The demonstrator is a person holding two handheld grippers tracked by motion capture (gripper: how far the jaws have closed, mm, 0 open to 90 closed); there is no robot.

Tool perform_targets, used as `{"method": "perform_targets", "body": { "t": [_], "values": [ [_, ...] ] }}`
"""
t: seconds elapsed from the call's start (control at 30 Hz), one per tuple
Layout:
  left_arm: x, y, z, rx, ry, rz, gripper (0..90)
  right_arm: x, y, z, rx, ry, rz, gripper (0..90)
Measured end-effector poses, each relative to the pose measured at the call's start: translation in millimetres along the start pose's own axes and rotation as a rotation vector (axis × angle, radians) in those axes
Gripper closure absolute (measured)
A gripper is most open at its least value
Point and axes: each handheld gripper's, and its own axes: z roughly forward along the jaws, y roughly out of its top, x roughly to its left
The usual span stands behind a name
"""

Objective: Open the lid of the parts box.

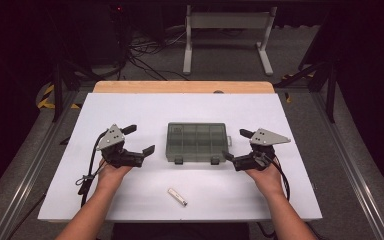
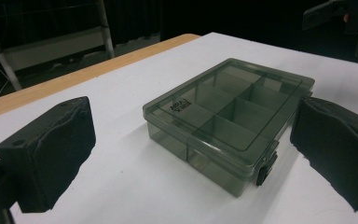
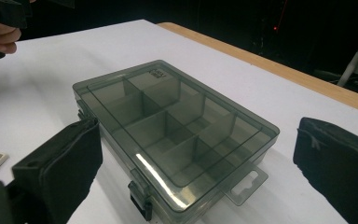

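While both grippers sat low over the white table, each was held in one of the person's hands, and each had its two black jaws spread wide with nothing between them. From above, the left gripper was at the left of the table, jaws pointing toward the middle, with its grey three-cornered plate on top and its black cable trailing back past the left hand. The right gripper mirrored it at the right, also open and empty, held by the right hand. Between them, apart from both, lay a smoky translucent compartment box, flat on the table with its lid closed and two dark latches on the side nearest the person. In the left gripper view, the box lay ahead between the spread jaws, its inner dividers visible through the lid, and the other gripper appeared at the upper right corner. In the right gripper view, the box lay close ahead, a latch and a clear hang tab at its near edge, and it looked empty. Nearer the person, in front of the box and well apart from it, a small white tube-like item lay on the table; what it was could not be made out. A strip of bare wood edged the table's far side, with dark floor, cables and a white metal frame beyond.
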Motion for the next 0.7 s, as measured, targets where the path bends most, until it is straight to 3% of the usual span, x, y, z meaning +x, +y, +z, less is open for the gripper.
{"method": "perform_targets", "body": {
  "t": [0.27, 0.63, 0.7],
  "values": [
    [-2.1, -0.3, 0.1, 0.024, -0.029, 0.013, 2.0, 0.6, 0.1, -3.7, 0.016, 0.006, -0.005, 4.2],
    [-2.6, 0.3, 10.1, 0.133, -0.083, 0.046, 7.0, -1.4, -2.2, -5.2, 0.087, 0.0, 0.004, 7.2],
    [-5.3, -1.3, 15.6, 0.177, -0.097, 0.051, 7.4, -2.3, -4.0, -3.6, 0.117, 0.002, 0.007, 7.3]
  ]
}}
